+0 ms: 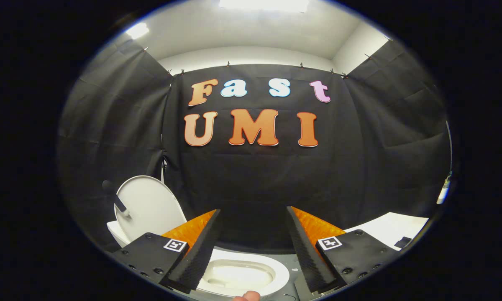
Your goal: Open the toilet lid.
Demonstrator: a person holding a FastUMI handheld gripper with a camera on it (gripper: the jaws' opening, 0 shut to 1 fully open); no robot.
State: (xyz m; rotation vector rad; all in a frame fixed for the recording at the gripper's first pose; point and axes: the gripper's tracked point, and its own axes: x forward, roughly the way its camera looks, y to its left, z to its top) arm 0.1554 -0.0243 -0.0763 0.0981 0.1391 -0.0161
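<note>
A white toilet stands low in the gripper view. Its lid (148, 207) is raised upright and leans back at the left, beyond my left finger, with a dark handle (116, 198) sticking out of its face. The seat ring and open bowl (242, 274) lie below and between my fingers. My gripper (253, 215) is open, nothing between its fingers, held above the bowl and apart from the lid.
Black cloth walls close the booth behind and on both sides. A white surface (391, 228) lies low to the right of my right finger. A fingertip of a hand (247, 296) peeks in beneath the bowl.
</note>
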